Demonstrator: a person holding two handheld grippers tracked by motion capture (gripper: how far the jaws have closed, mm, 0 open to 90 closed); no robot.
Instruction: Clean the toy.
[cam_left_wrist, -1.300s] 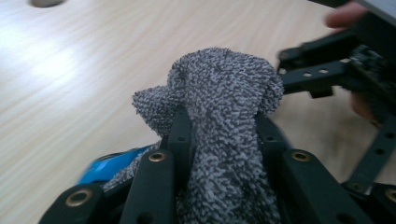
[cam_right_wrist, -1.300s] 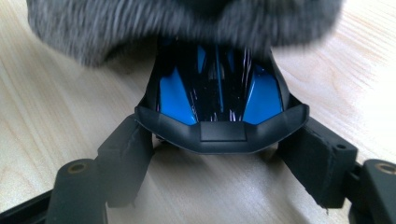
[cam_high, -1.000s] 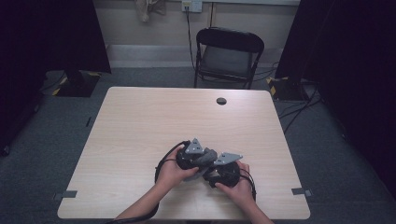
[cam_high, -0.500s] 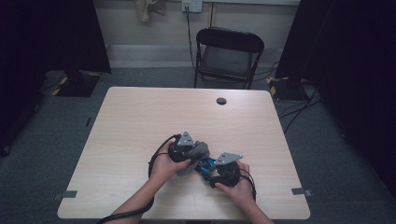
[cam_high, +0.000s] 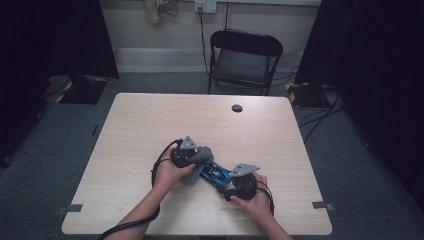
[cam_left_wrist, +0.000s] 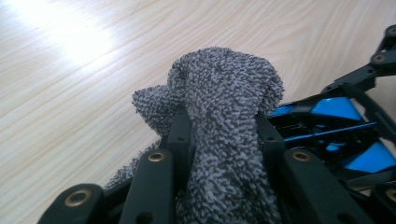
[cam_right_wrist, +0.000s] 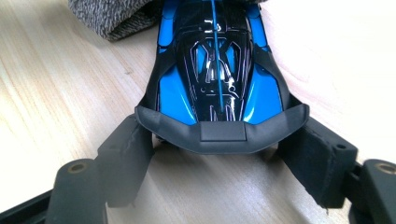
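Observation:
A blue and black toy car (cam_high: 216, 174) lies on the wooden table (cam_high: 150, 120), near its front edge. My right gripper (cam_right_wrist: 222, 149) is shut on the car's (cam_right_wrist: 215, 70) rear end, with a jaw pressed in on each side under the black wing. My left gripper (cam_left_wrist: 222, 126) is shut on a grey terry cloth (cam_left_wrist: 224, 93), which bulges up between its jaws. The cloth (cam_high: 199, 161) rests against the far end of the car (cam_left_wrist: 336, 112). In the high view the left gripper (cam_high: 192, 159) sits to the left of the right gripper (cam_high: 227, 181).
A small black round disc (cam_high: 237, 108) sits near the table's far edge. A black folding chair (cam_high: 245, 60) stands behind the table. Cables trail from both grippers over the front edge. Dark curtains hang on both sides of the room.
My left gripper has slid to the left and a little away with the cloth, and more of the blue car now shows. The right gripper has stayed still.

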